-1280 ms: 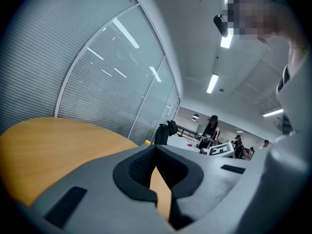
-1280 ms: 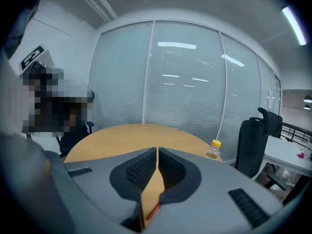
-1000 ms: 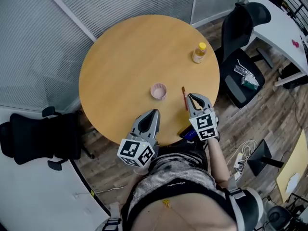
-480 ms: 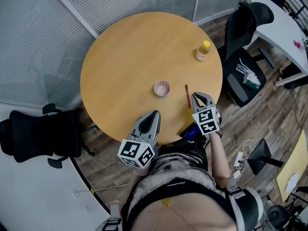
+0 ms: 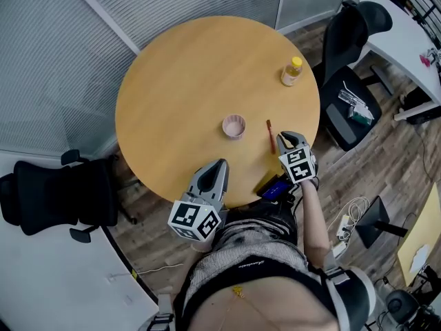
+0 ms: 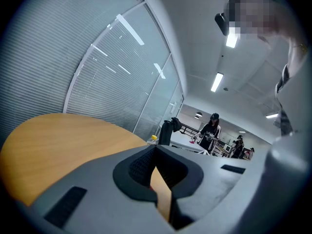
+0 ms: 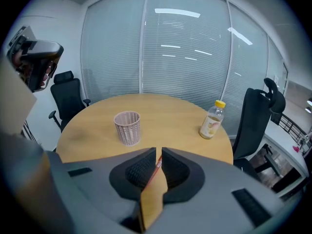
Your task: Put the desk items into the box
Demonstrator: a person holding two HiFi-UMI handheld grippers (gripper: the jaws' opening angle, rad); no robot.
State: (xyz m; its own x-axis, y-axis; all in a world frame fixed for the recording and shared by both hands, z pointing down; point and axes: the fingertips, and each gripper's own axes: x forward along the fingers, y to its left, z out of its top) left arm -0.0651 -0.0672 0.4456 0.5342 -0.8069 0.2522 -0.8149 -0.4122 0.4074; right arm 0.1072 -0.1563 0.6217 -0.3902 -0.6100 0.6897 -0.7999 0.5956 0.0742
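While we are holding both tools over near edge of table (image 5: 172,61), right hand-held gripper (image 5: 283,138) is keeping jaws clenched, nothing between them. We are seeing red pen (image 5: 269,133) lying on table just beside its tip. Also left hand-held gripper (image 5: 220,163) is showing jaws clenched, empty. Pink mesh cup (image 5: 233,125) is standing near table middle, bottle (image 5: 292,72) well apart at far edge.

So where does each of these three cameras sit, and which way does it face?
Head view: on the head, facing steeply down at table; shows torso, left gripper, right gripper.
Left gripper view: on it, skimming along the table; shut jaws show.
Right gripper view: on it, facing cup, bottle, which head view shares; shut jaws.
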